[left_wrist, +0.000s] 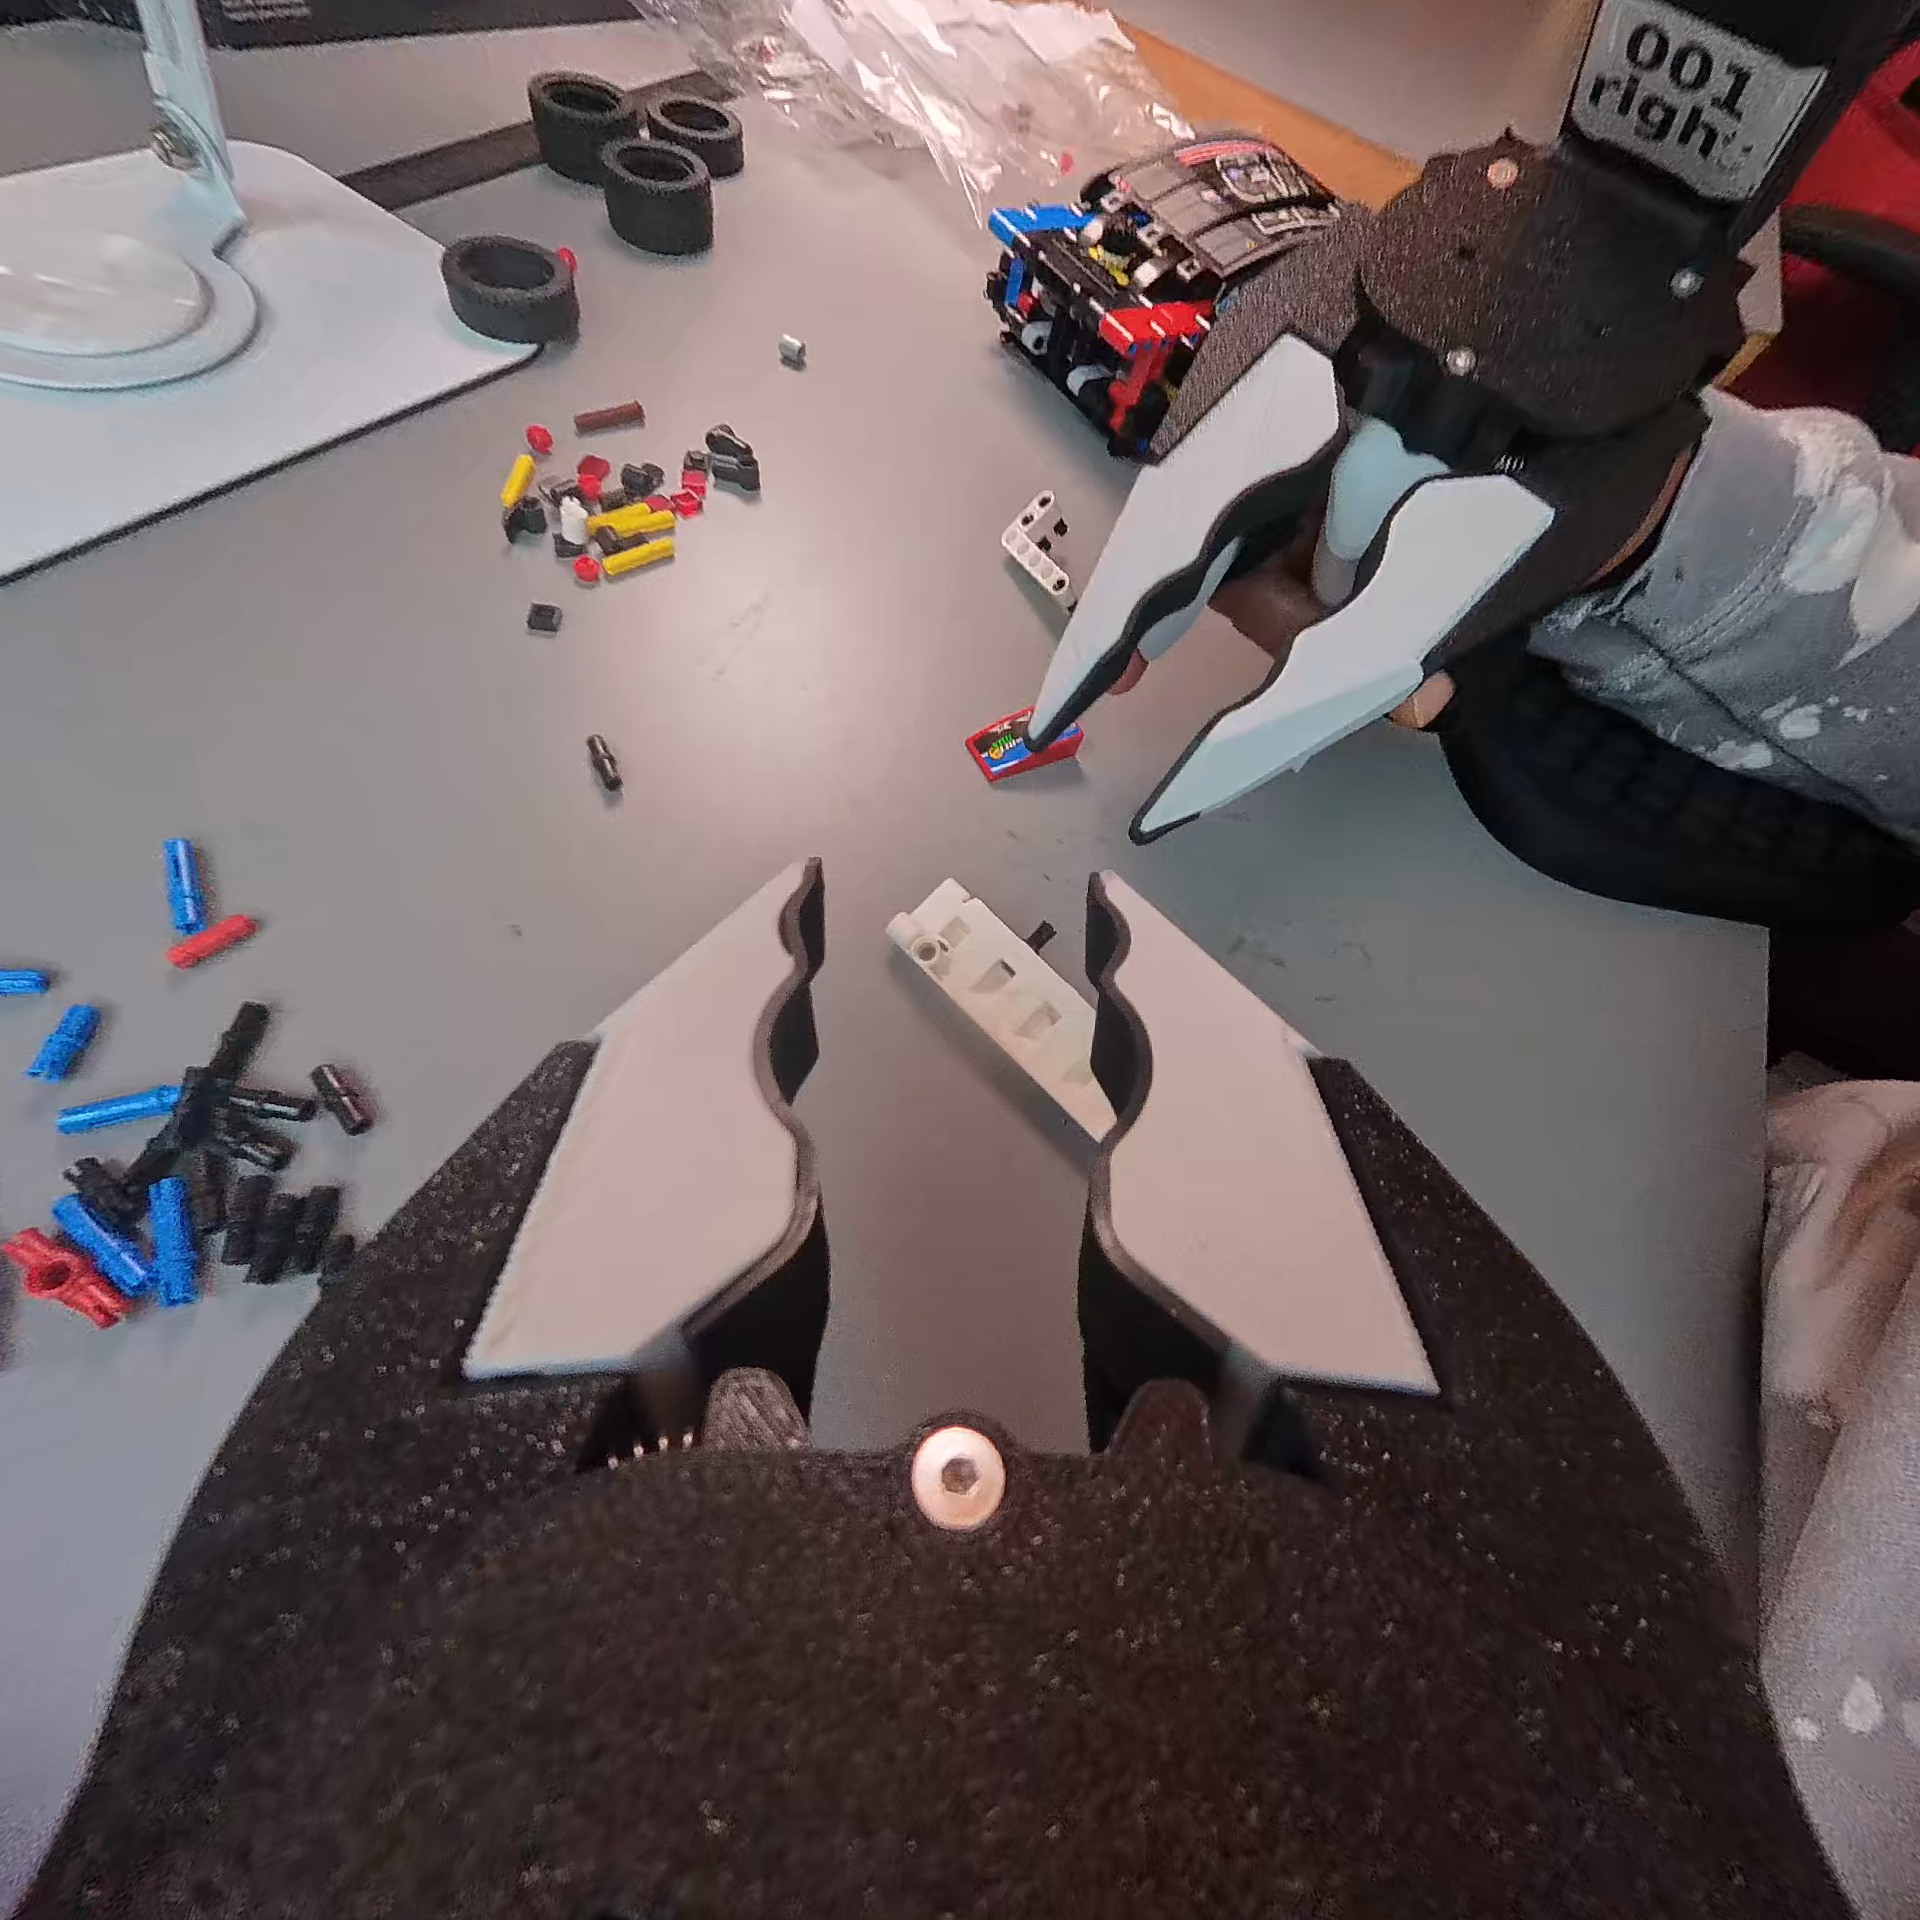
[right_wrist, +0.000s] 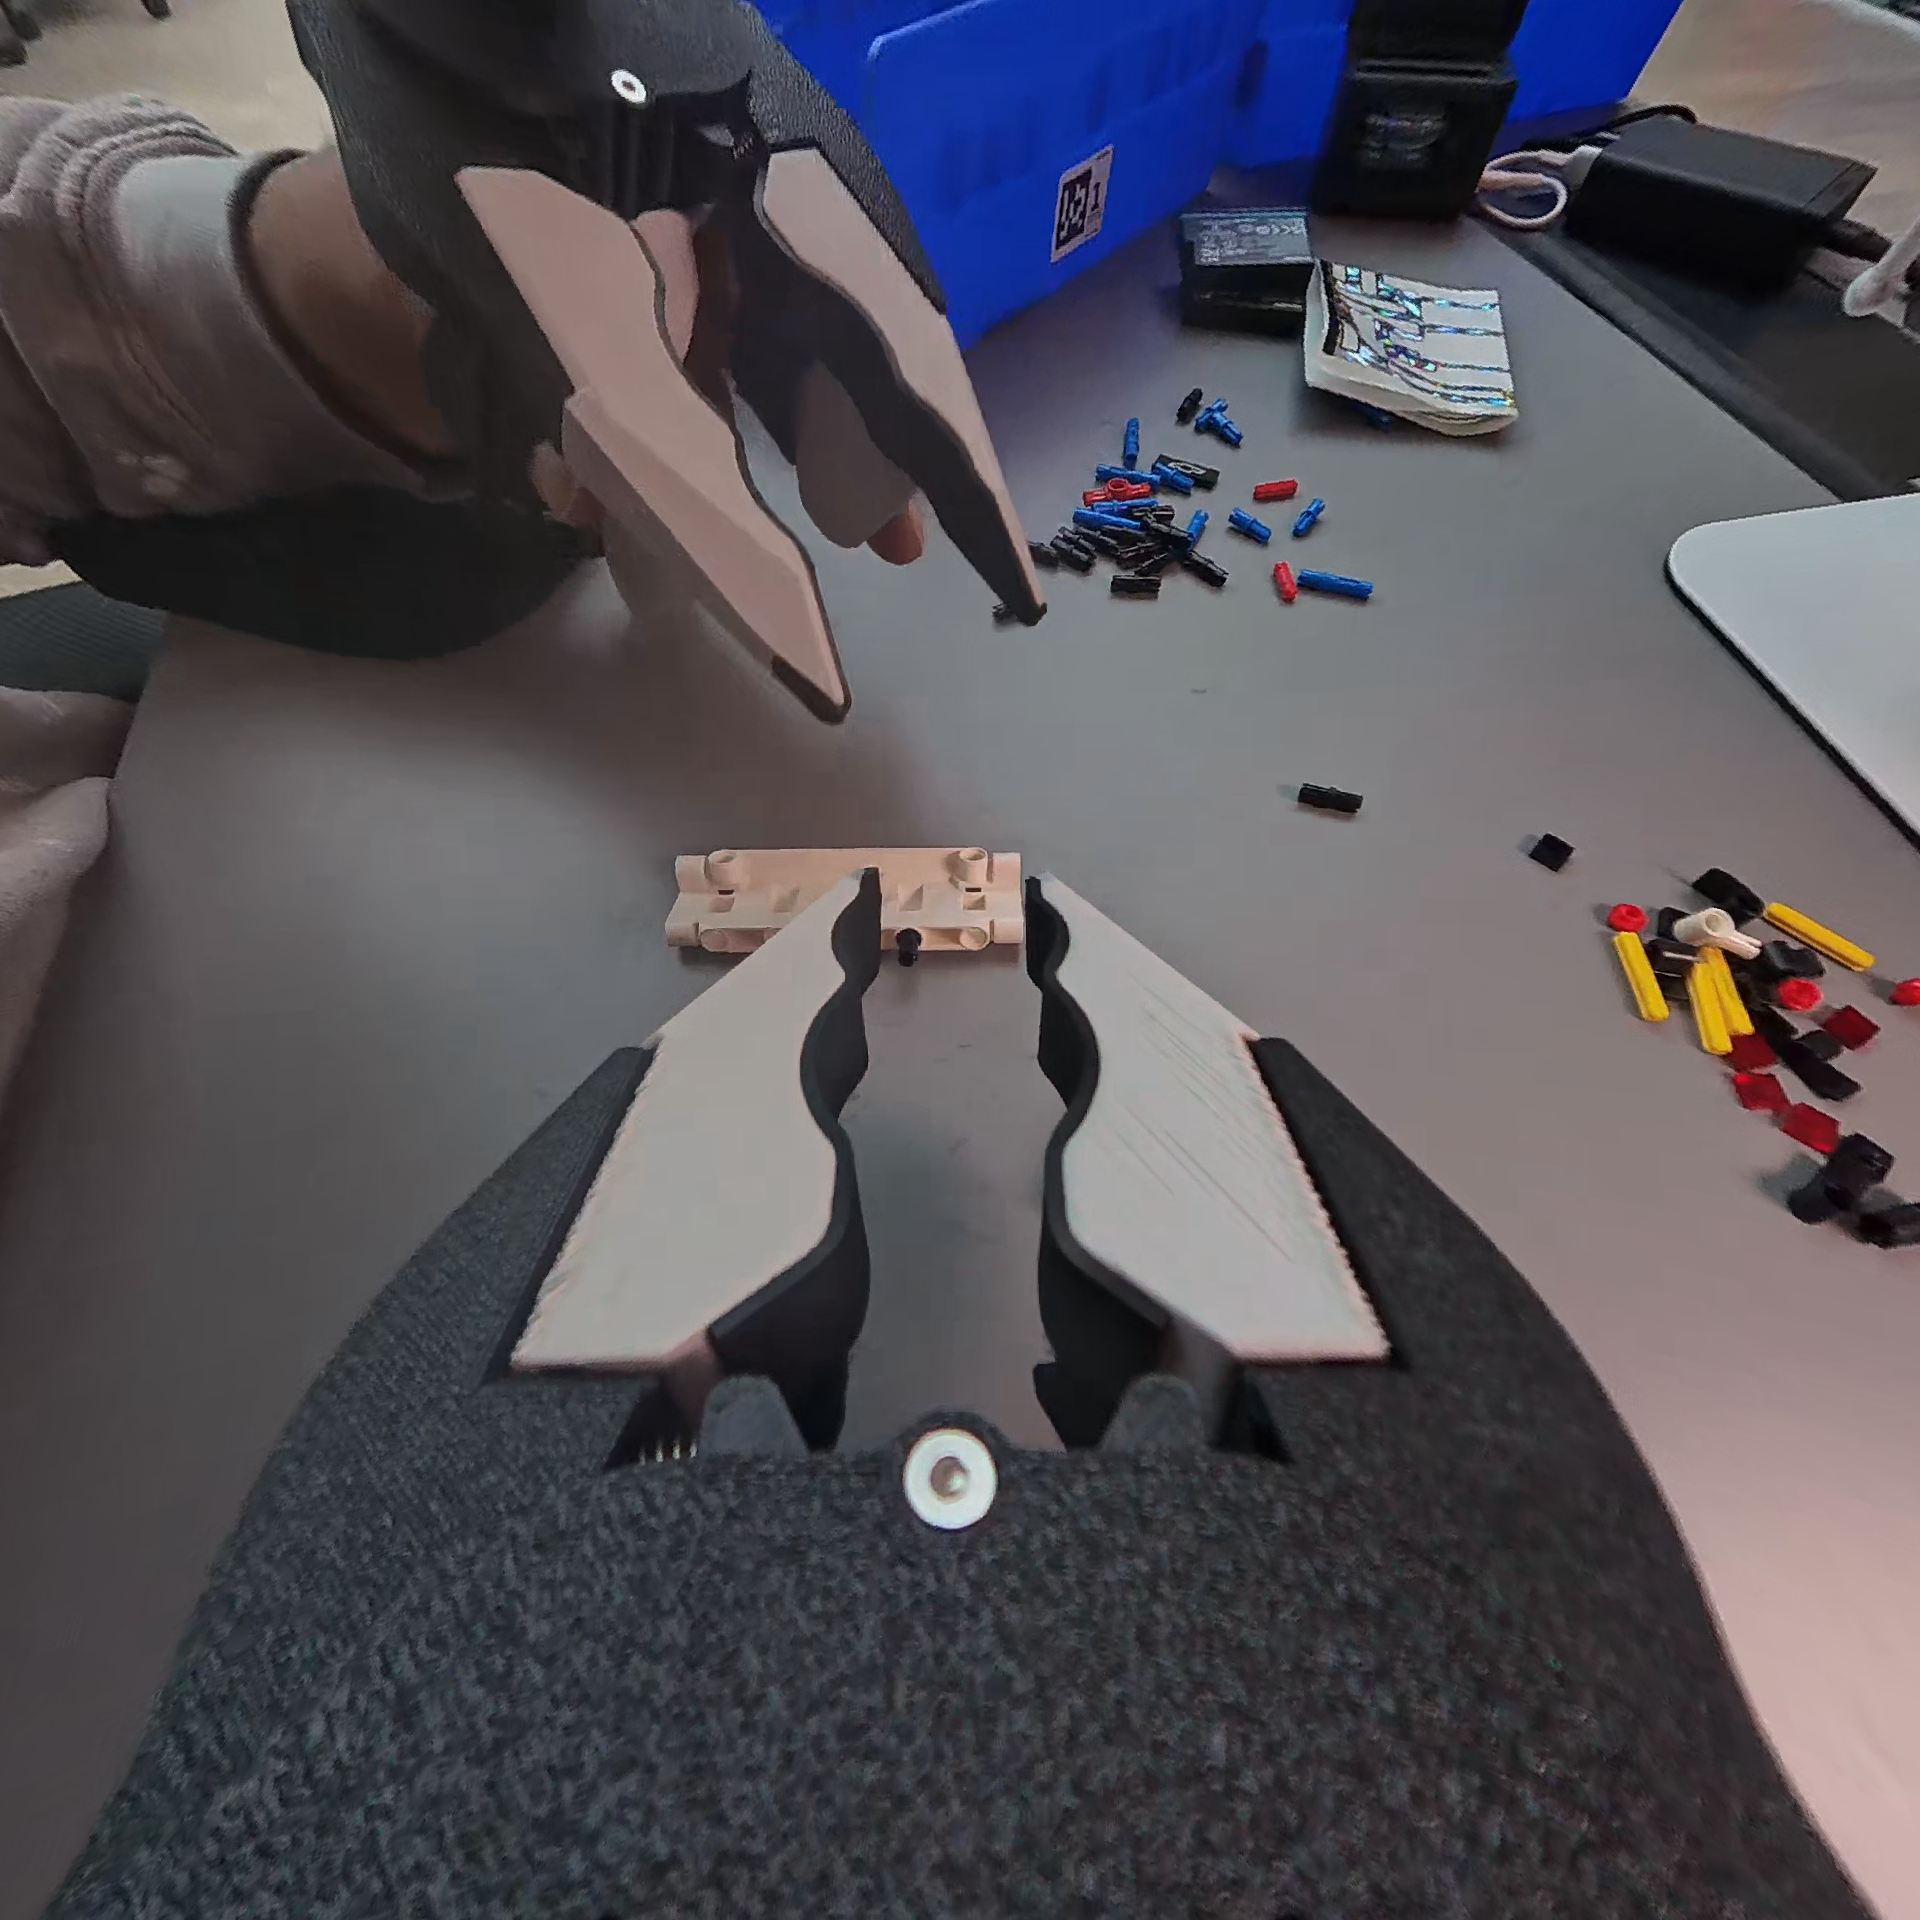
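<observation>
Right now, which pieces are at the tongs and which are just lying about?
At the tongs: white beam, at the open left tongs; red printed tile, at one tip of the open right tongs.
Lying about: black tyres, yellow-and-red bits, blue pins, half-built model.

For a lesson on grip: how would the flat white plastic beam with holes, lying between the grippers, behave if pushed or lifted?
The flat white plastic beam with holes looks rigid and lies flat on the grey table, so it would probably slide, not roll. It seems light; its hollowed body suggests little mass. Smooth plastic might slip.

right gripper (right_wrist: 945, 883) jaws apart, white beam (right_wrist: 847, 900)
</observation>
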